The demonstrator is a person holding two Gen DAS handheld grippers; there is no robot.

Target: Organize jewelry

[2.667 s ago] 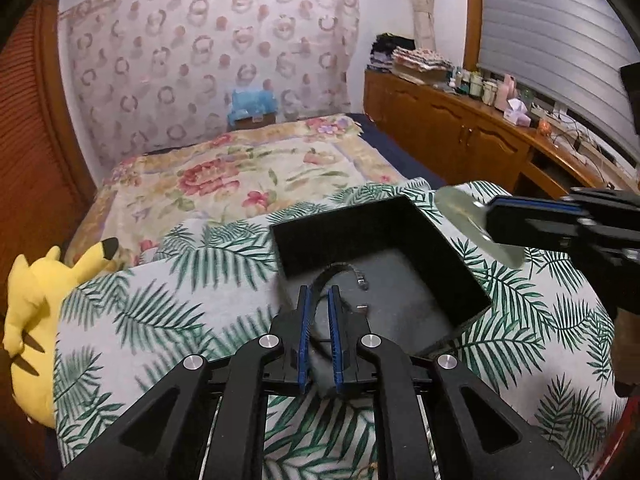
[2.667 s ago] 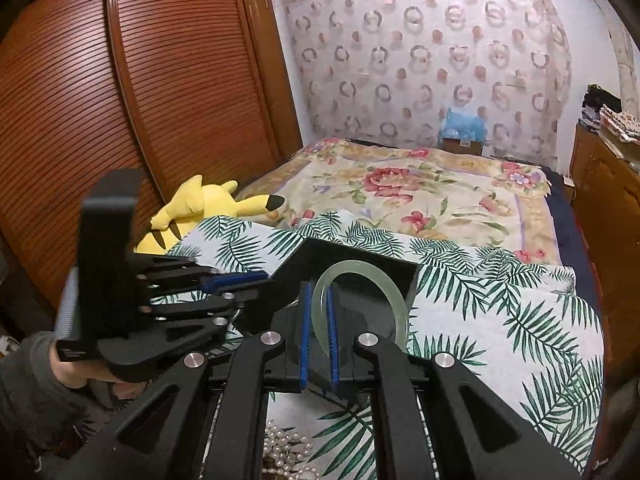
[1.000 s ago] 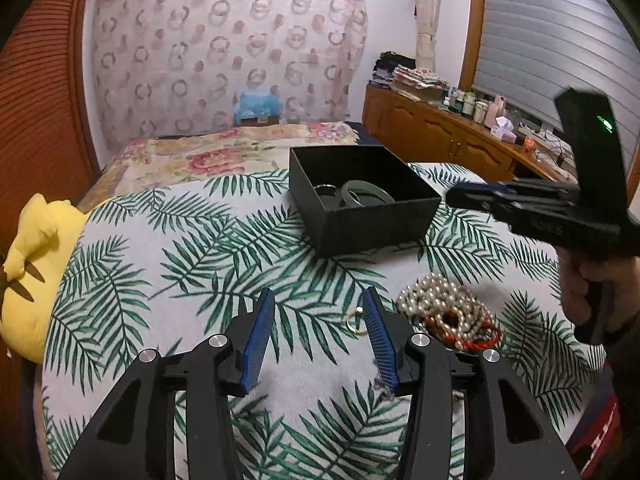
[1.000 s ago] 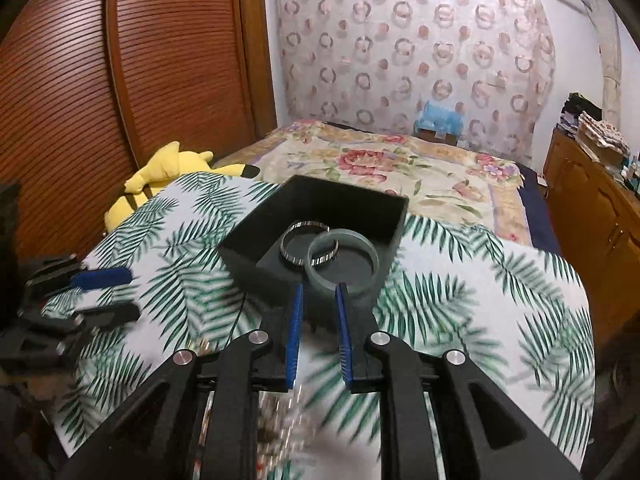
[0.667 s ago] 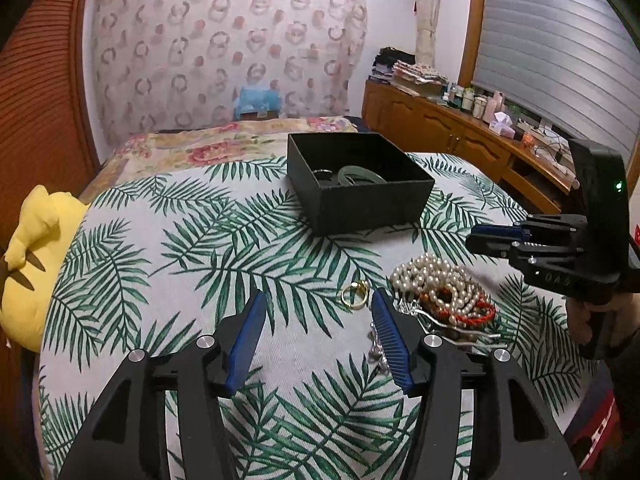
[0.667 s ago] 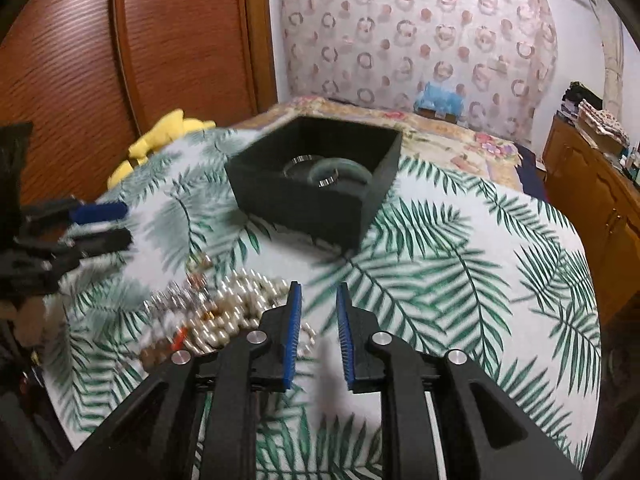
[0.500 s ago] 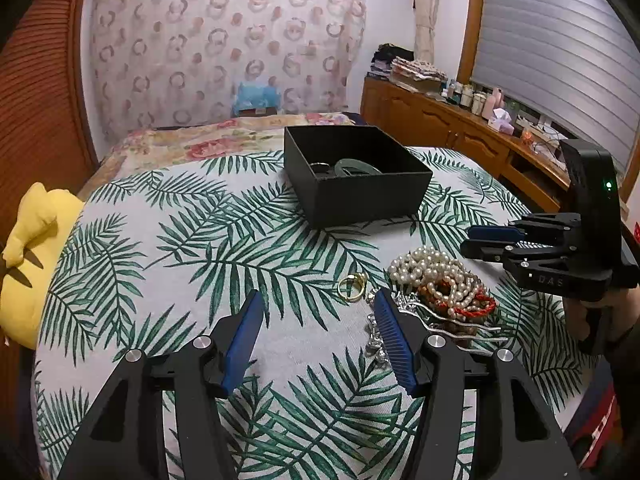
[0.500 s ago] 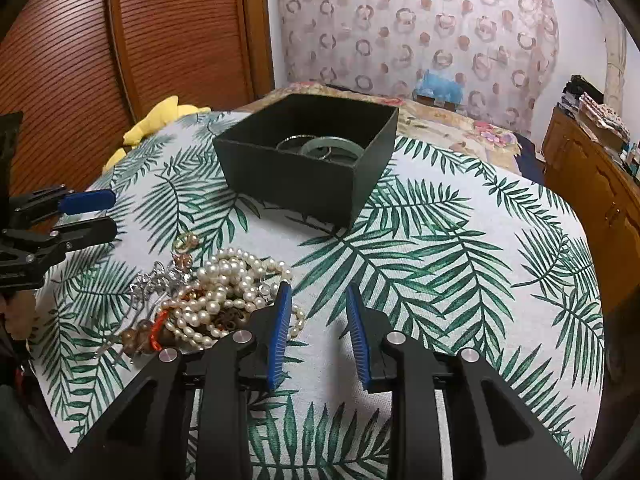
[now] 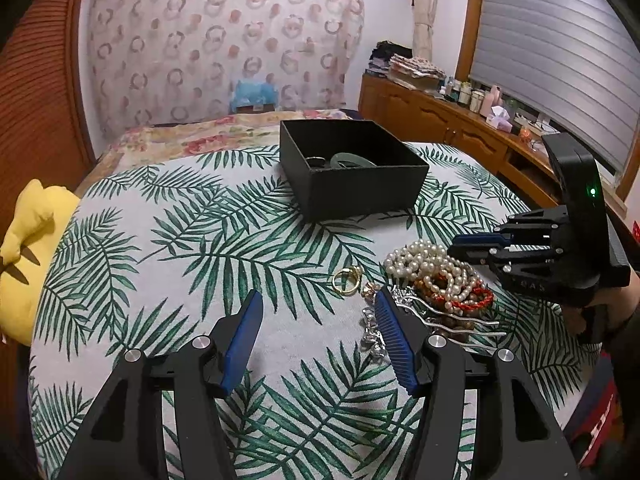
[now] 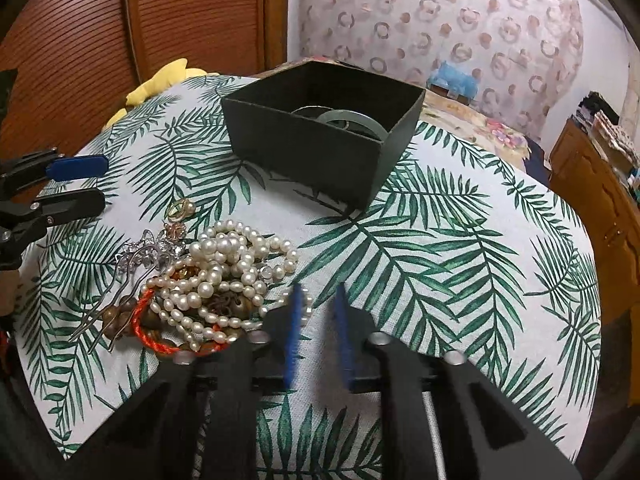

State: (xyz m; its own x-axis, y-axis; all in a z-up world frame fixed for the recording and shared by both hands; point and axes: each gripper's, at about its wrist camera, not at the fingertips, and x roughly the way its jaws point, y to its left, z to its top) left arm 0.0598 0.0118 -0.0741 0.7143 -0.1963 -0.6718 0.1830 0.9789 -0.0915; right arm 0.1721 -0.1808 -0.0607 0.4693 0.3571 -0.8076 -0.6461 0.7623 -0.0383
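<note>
A black open box point(image 9: 352, 168) point(image 10: 320, 136) stands on the leaf-print tablecloth and holds a pale green bangle point(image 10: 354, 120) and a metal bangle point(image 10: 310, 111). A jewelry pile lies nearer: pearl strands point(image 9: 432, 268) point(image 10: 224, 264), a red cord bracelet point(image 10: 148, 328), a silver hairpin point(image 9: 440, 316) point(image 10: 136, 268) and a gold ring point(image 9: 346, 280) point(image 10: 180, 209). My left gripper point(image 9: 320, 320) is open and empty, just short of the ring and hairpin. My right gripper point(image 10: 318, 320) is open and empty, right of the pearls; it also shows in the left wrist view point(image 9: 472, 246).
The round table's edge point(image 10: 592, 320) curves close on the right. A yellow plush toy point(image 9: 24, 240) lies off the left edge. A bed point(image 9: 192, 140) sits behind the table, with a wooden dresser point(image 9: 460, 132) to the right and wooden louvred doors point(image 10: 120, 32) to the left.
The green bangle went from my right gripper into the box. Both grippers opened and drew back from the box toward the jewelry pile; the right one dropped lower beside the pearls.
</note>
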